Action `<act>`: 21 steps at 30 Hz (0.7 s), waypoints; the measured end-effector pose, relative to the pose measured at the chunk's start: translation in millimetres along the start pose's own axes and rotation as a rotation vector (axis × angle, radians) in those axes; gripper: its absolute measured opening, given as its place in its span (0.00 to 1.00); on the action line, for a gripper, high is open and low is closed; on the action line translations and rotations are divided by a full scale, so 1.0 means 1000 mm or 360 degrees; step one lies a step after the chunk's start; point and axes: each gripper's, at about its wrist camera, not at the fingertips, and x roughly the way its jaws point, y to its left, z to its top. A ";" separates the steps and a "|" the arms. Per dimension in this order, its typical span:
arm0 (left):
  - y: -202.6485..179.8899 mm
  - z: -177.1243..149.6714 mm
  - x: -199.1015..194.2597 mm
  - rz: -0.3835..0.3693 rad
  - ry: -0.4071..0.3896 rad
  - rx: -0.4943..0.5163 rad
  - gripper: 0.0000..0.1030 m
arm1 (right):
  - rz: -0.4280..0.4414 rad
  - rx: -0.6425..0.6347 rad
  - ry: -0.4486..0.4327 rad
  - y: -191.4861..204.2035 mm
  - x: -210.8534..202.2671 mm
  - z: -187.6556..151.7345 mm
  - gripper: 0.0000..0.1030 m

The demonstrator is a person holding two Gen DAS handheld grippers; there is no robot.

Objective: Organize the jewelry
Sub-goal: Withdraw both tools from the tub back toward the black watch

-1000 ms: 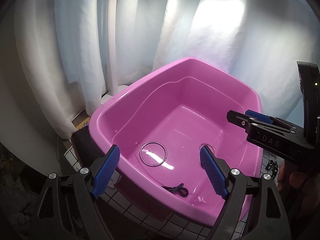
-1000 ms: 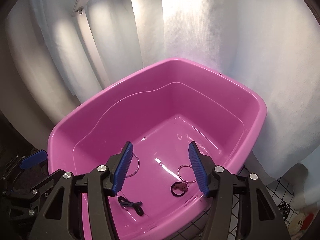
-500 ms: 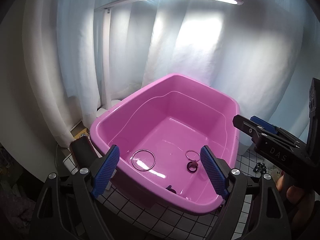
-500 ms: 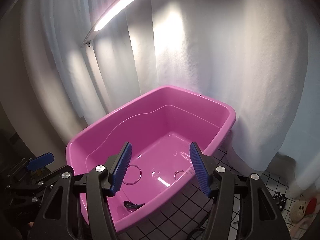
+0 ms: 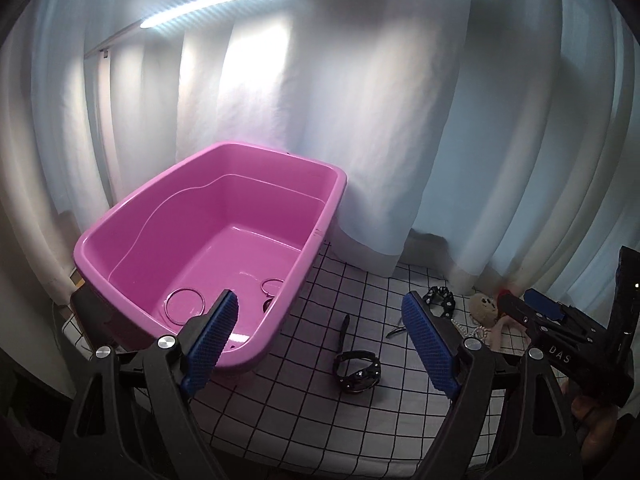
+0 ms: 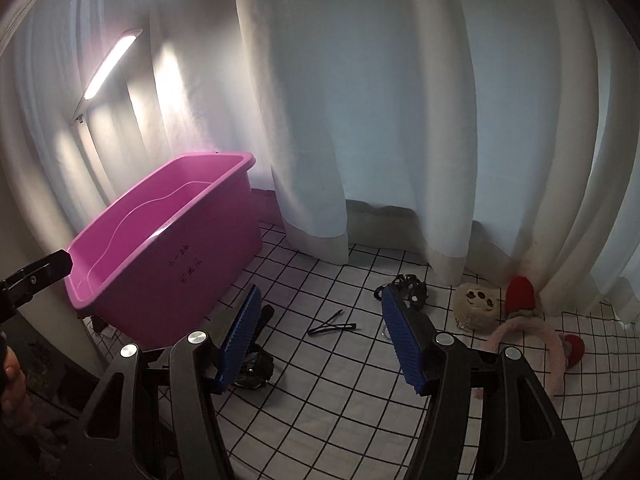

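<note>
Left gripper: jaws stand wide apart with nothing between them, above the checked cloth covering the desk. Right gripper: jaws apart and opening, nothing held.

Nearest on the cloth, a black watch lies just beside the near right corner of the pink tub; in the right wrist view it is partly hidden behind the left blue pad. A thin black hairpin lies further out on the cloth, between the right gripper's pads as seen from its camera, but well below them. Beyond it, a black beaded piece rests near the curtain hem.

Toward the desk's right edge: a cream plush face, a pink headband with red balls, and a string of pearls.

Inside the tub, on its floor near the front wall, lie a large metal ring, a smaller ring, and a dark item partly hidden by the wall.

The white curtain closes the far edge; a strip lamp is lit above.
</note>
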 end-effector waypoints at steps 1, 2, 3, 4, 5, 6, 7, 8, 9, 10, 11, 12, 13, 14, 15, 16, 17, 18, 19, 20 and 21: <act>-0.010 -0.004 0.002 -0.0012 0.0011 0.0014 0.81 | -0.0031 0.0020 0.0018 -0.014 -0.002 -0.007 0.59; -0.019 -0.008 0.005 -0.0017 0.0028 0.0026 0.82 | -0.0054 0.0042 0.0033 -0.028 -0.004 -0.013 0.59; -0.028 -0.012 0.009 -0.0020 0.0048 0.0034 0.82 | -0.0069 0.0056 0.0050 -0.041 -0.004 -0.018 0.59; -0.036 -0.017 0.014 -0.0019 0.0069 0.0039 0.82 | -0.0080 0.0063 0.0073 -0.053 -0.003 -0.022 0.59; -0.045 -0.022 0.019 -0.0012 0.0091 0.0039 0.82 | -0.0086 0.0067 0.0090 -0.064 -0.003 -0.027 0.59; -0.053 -0.028 0.023 -0.0003 0.0108 0.0033 0.82 | -0.0082 0.0068 0.0103 -0.075 -0.002 -0.031 0.59; -0.061 -0.035 0.028 0.0007 0.0122 0.0021 0.82 | -0.0069 0.0065 0.0116 -0.084 0.001 -0.035 0.59; -0.068 -0.042 0.032 0.0031 0.0138 0.0008 0.83 | -0.0056 0.0056 0.0135 -0.092 0.003 -0.040 0.59; -0.075 -0.048 0.037 0.0072 0.0155 -0.0007 0.83 | -0.0044 0.0047 0.0160 -0.100 0.007 -0.044 0.59; -0.081 -0.054 0.041 0.0110 0.0168 -0.0023 0.83 | -0.0022 0.0045 0.0179 -0.107 0.011 -0.048 0.59; -0.087 -0.061 0.045 0.0139 0.0188 -0.0039 0.83 | 0.0009 0.0044 0.0191 -0.114 0.014 -0.051 0.59; -0.093 -0.067 0.049 0.0173 0.0208 -0.0057 0.83 | 0.0036 0.0035 0.0212 -0.121 0.018 -0.054 0.59; -0.098 -0.074 0.053 0.0200 0.0213 -0.0074 0.83 | 0.0059 0.0019 0.0233 -0.125 0.022 -0.057 0.59; -0.102 -0.080 0.057 0.0238 0.0220 -0.0084 0.83 | 0.0088 0.0002 0.0249 -0.129 0.027 -0.060 0.59; -0.107 -0.086 0.061 0.0294 0.0228 -0.0095 0.83 | 0.0122 -0.0014 0.0265 -0.134 0.032 -0.063 0.59; -0.110 -0.091 0.064 0.0338 0.0230 -0.0105 0.83 | 0.0156 -0.0033 0.0282 -0.138 0.037 -0.066 0.59; -0.113 -0.097 0.066 0.0370 0.0240 -0.0118 0.83 | 0.0188 -0.0057 0.0295 -0.140 0.042 -0.068 0.59; -0.115 -0.101 0.070 0.0397 0.0257 -0.0143 0.83 | 0.0216 -0.0078 0.0307 -0.142 0.046 -0.070 0.59; -0.116 -0.106 0.072 0.0407 0.0266 -0.0173 0.83 | 0.0244 -0.0091 0.0316 -0.144 0.050 -0.072 0.59; -0.117 -0.111 0.075 0.0411 0.0273 -0.0204 0.83 | 0.0272 -0.0100 0.0325 -0.145 0.055 -0.073 0.59; -0.117 -0.114 0.078 0.0429 0.0282 -0.0229 0.83 | 0.0291 -0.0107 0.0335 -0.146 0.059 -0.074 0.59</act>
